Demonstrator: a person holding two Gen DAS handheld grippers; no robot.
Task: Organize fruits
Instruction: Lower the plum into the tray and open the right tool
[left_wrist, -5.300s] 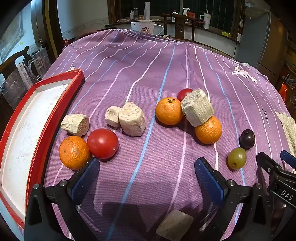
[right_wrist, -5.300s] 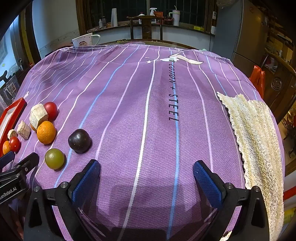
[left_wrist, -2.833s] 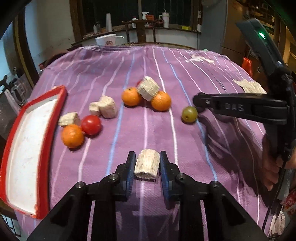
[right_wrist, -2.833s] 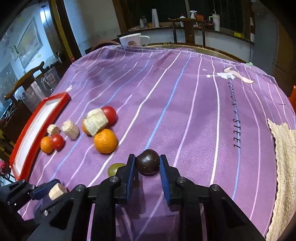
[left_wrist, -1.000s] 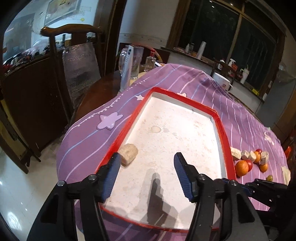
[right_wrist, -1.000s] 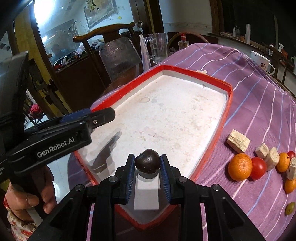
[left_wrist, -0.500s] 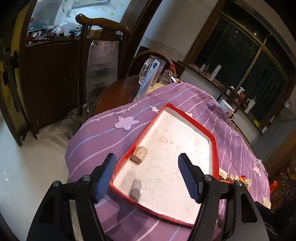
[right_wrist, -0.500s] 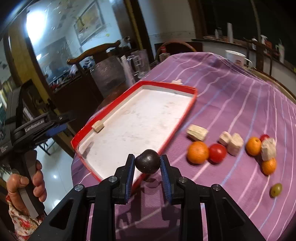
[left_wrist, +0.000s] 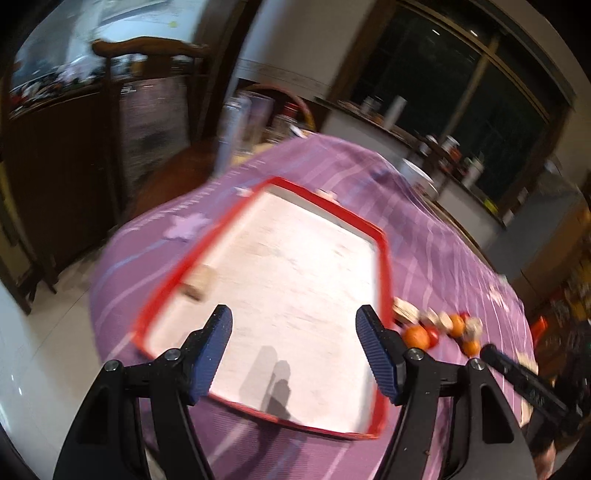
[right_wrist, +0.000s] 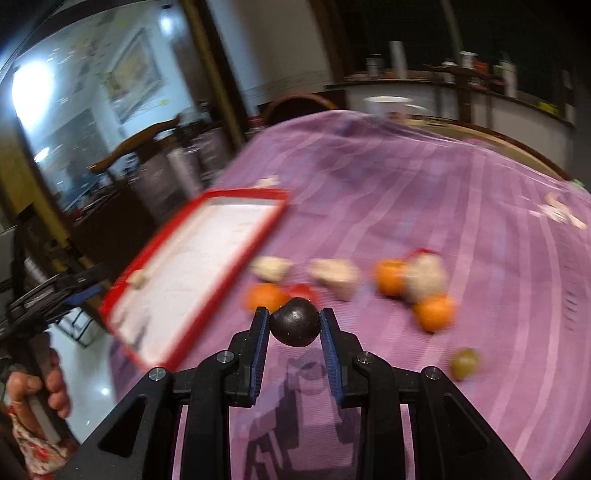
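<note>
Jaws first: your right gripper (right_wrist: 294, 326) is clamped on the dark plum (right_wrist: 294, 326), both pads pressing its sides, while your left gripper (left_wrist: 294, 350) stands about half open with nothing between its pads — the left jaws have just been opening.

What the coming move turns on, as I read it, is where the red tray (right_wrist: 258, 242) lies from the plum. In the right wrist view the tray sits to the left of the held fruit and a little beyond it, its long axis running away toward the far left. The plum hangs over bare purple striped cloth (right_wrist: 424, 192), not over the tray, so you would need to carry it leftward before letting go.

One pale chunk (left_wrist: 199, 281) lies inside the tray against its left rim. The oranges (right_wrist: 434, 312), a green fruit (right_wrist: 463, 363) and more pale chunks wait on the worktop to the tray's right. Both views are blurred; dark windows and wooden chairs ring the room.
</note>
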